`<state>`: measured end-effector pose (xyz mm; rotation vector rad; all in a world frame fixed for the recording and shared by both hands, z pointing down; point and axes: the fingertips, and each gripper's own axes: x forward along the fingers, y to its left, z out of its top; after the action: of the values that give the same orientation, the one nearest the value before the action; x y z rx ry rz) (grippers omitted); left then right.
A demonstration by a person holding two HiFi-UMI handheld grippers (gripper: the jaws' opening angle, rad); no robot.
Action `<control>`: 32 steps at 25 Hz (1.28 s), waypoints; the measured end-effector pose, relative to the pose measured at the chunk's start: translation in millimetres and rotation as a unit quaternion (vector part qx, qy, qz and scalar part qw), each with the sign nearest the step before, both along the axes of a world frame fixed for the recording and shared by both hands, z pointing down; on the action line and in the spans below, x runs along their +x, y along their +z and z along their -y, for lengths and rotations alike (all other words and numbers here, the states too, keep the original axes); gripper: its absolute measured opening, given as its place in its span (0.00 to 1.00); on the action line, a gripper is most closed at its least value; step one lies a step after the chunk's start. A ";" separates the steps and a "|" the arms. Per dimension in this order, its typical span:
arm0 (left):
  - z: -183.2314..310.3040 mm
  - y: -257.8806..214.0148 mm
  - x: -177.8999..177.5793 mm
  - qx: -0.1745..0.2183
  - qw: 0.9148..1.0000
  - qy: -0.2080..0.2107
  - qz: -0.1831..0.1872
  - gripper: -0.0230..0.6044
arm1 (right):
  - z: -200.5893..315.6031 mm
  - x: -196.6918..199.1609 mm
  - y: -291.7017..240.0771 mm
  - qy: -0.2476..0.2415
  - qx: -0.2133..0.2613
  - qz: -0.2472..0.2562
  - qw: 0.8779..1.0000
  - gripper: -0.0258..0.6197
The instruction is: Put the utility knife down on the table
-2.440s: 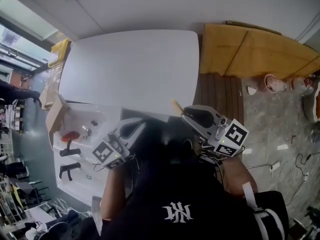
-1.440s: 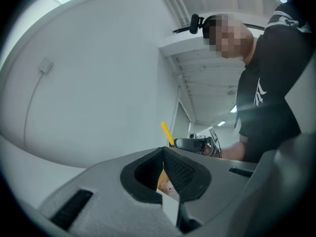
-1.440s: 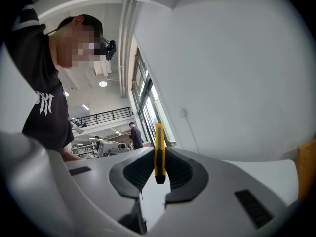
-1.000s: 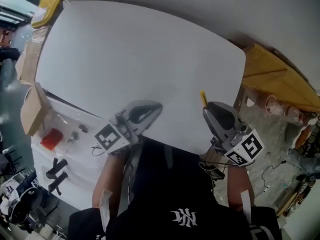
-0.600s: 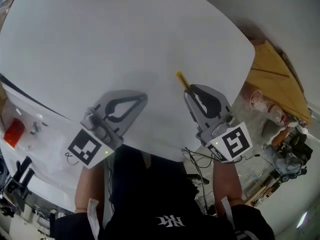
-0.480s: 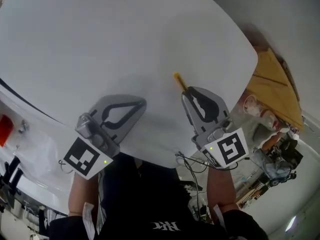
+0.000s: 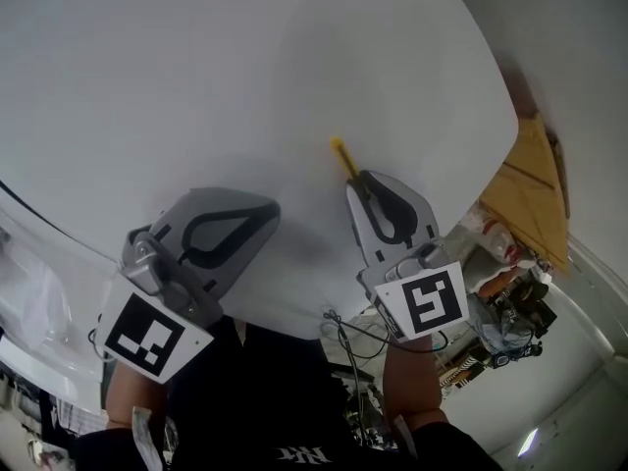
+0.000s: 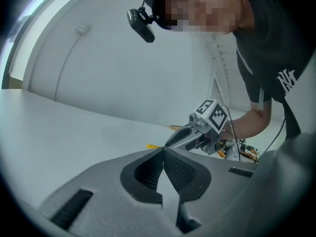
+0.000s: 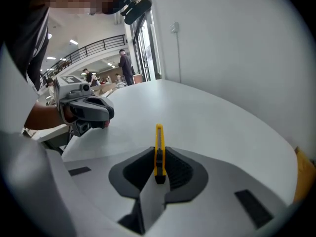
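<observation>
A slim yellow utility knife (image 9: 158,147) is clamped between the jaws of my right gripper (image 9: 158,154), its tip pointing forward over the white table (image 9: 207,117). From above, the yellow utility knife (image 7: 342,157) sticks out past my right gripper (image 7: 359,179) over the table's near right part. The knife's tip (image 8: 152,146) also shows in the left gripper view, beside the right gripper (image 8: 190,135). My left gripper (image 7: 263,207) is shut with nothing in it, its jaws meeting at the tip (image 8: 162,152), hovering over the table's near edge to the left.
The white table (image 7: 245,77) fills most of the head view. A wooden panel (image 7: 535,189) leans beyond its right edge, with clutter on the floor below. A white wall stands behind the table. Several people stand far off in a hall (image 9: 123,63).
The head camera has tilted further down and closer over the table. Both grippers have come forward over the table's near edge, the right one still carrying the knife.
</observation>
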<state>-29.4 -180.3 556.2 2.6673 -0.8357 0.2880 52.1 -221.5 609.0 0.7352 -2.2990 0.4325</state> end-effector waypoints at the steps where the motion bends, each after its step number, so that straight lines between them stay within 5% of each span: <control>1: -0.9 -0.4 0.6 -0.002 1.000 0.001 -0.005 0.04 | 0.2 -0.5 2.2 -0.004 0.005 -0.009 1.000 0.13; 14: -10.8 -10.3 15.2 0.016 1.000 0.017 0.008 0.04 | -0.3 3.7 10.9 0.007 0.001 -0.054 0.999 0.13; 17: -12.0 -12.4 16.4 0.016 0.999 0.032 -0.001 0.04 | 5.5 5.2 6.6 0.028 0.011 -0.049 0.998 0.21; 21: -12.3 -45.1 33.4 0.035 0.997 0.061 -0.021 0.04 | 1.0 18.4 -44.0 0.075 0.038 0.010 0.996 0.18; 23: -18.0 -60.7 41.6 0.003 0.996 0.084 -0.029 0.04 | -11.4 27.4 -83.2 0.101 0.063 0.028 0.992 0.11; 25: -30.6 -98.5 51.7 -0.032 0.989 0.107 -0.093 0.04 | -37.9 30.7 -131.1 0.111 0.070 0.056 0.990 0.06; 27: -54.9 -157.2 63.6 -0.040 0.971 0.150 -0.183 0.04 | -76.2 28.3 -188.2 0.116 0.052 0.130 0.983 0.05; 29: -74.5 -204.8 69.4 -0.010 0.957 0.206 -0.204 0.04 | -103.2 25.5 -242.8 0.135 0.042 0.234 0.962 0.05; 32: -81.3 -255.6 65.5 0.065 0.957 0.224 -0.175 0.04 | -129.6 25.8 -306.0 0.133 0.057 0.363 0.921 0.05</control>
<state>36.1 -99.0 300.6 2.8827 -0.1423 -0.1440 77.9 -91.8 303.0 1.0889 -2.9380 0.8087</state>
